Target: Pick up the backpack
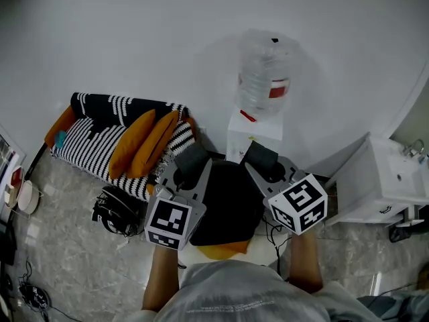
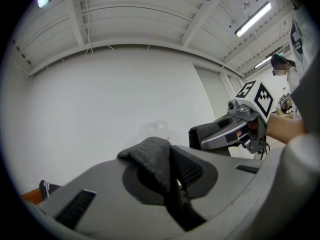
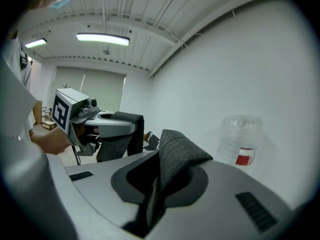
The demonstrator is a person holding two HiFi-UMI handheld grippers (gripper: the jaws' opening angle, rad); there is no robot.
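Head view | backpack (image 1: 226, 206) between sofa (image 1: 87, 143), white cabinet (image 1: 375, 180) | wall (image 1: 134, 32) ahead

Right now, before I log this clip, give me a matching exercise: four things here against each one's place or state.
Things:
1. backpack
2. water bottle
3. orange cushions
4. left claw

Place or state:
a. on the striped sofa
b. shut on a grey strap
c. on the white dispenser
d. black, nearest the person

Pairs: 1-d; 2-c; 3-a; 4-b
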